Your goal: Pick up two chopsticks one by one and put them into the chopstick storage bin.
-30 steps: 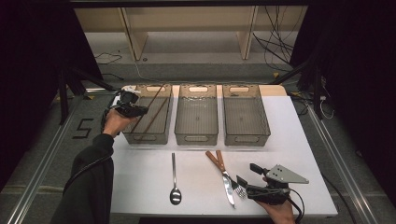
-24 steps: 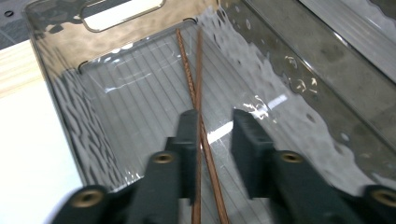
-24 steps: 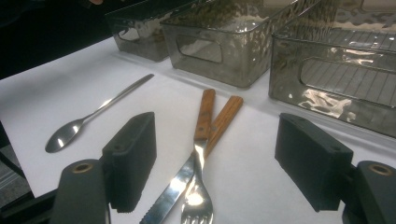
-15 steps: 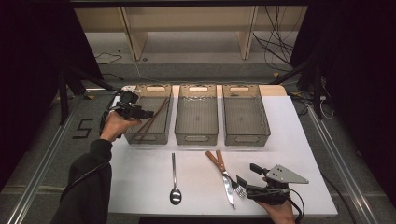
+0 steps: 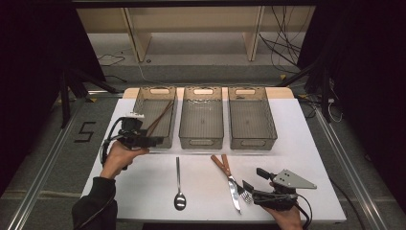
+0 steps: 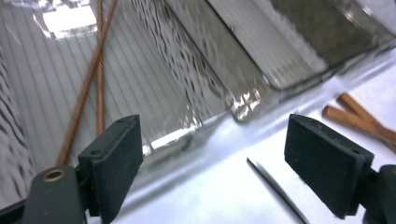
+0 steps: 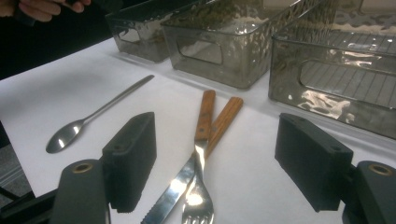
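A pair of brown chopsticks (image 5: pixel 160 116) (image 6: pixel 86 88) lies slanted inside the left clear bin (image 5: pixel 143 103). My left gripper (image 5: pixel 154 140) (image 6: pixel 217 156) hovers at that bin's near left corner. Its jaws have just been opening and stand open with nothing between them. A wood-handled fork (image 5: pixel 243 193) (image 7: pixel 200 186) and knife (image 5: pixel 232 191) (image 7: pixel 170 196) lie crossed on the white table (image 5: pixel 297 139). My right gripper (image 5: pixel 253 178) (image 7: pixel 224 158) rests open just behind their metal ends, not touching them. A steel spoon (image 5: pixel 178 184) (image 7: pixel 88 119) lies left of them.
The middle bin (image 5: pixel 184 129) and the right bin (image 5: pixel 273 129) stand beside the left one along the table's far half. Bare white table lies to the right of the cutlery and in front of the bins. Dark floor rails flank the table.
The left gripper has let go of the chopsticks, which now lie in the left bin. It has drawn back from over the bin toward the near side. The right gripper has not moved.
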`<state>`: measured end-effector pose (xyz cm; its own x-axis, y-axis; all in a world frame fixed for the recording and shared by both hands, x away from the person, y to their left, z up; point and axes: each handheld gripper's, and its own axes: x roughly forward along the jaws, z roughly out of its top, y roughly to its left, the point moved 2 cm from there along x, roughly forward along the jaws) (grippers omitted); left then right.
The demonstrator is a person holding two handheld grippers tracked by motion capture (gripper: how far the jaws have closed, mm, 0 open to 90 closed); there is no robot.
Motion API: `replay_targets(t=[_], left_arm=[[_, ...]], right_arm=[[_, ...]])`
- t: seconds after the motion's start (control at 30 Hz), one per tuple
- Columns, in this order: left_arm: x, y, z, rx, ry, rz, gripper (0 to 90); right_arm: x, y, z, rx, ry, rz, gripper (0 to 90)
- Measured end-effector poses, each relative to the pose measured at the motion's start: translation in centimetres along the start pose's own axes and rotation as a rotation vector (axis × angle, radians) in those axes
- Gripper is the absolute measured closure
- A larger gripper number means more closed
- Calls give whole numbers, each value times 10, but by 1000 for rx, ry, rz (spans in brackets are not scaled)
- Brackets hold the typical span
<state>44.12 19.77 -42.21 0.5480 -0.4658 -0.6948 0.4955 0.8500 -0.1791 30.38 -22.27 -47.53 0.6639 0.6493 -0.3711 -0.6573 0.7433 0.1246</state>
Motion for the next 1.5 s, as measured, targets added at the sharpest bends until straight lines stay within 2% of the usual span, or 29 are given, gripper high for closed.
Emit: replay_targets(t=[0.07, 0.17, 0.3, 0.47, 0.57, 0.63, 0.8, 0.9, 1.1, 1.27, 1.5], left_arm=[[-2, -6, -5, -6, -29, -7, 179], [-4, -15, -10, 9, -31, -12, 171], [-5, -21, -15, 5, -33, -13, 163], [-4, -20, -27, -8, -17, 2, 158], [-4, -18, -33, -29, -25, 7, 157], [-4, -19, -37, -27, -23, 7, 156], [0, -19, -46, -22, -31, -13, 156], [2, -20, -50, -40, -28, -24, 156], [5, -27, -55, -32, -29, -28, 145], [7, -31, -62, -19, -64, -41, 145], [8, -42, -72, -2, -68, -54, 145]], right_arm=[[0, 1, 0, -2, 0, -2, 298], [1, 2, 0, -2, 3, -1, 298], [2, 4, 0, -5, 11, 1, 298], [2, 3, -1, -4, 9, 2, 298], [2, 3, -1, -4, 9, 2, 297], [3, 3, -1, -6, 10, 1, 298], [3, 4, -2, -8, 11, 3, 298], [3, 4, -2, -5, 12, 5, 298], [4, 2, -3, -1, 14, 2, 298], [4, 1, -3, 6, 15, 4, 298], [5, 3, -3, 4, 18, 7, 298]])
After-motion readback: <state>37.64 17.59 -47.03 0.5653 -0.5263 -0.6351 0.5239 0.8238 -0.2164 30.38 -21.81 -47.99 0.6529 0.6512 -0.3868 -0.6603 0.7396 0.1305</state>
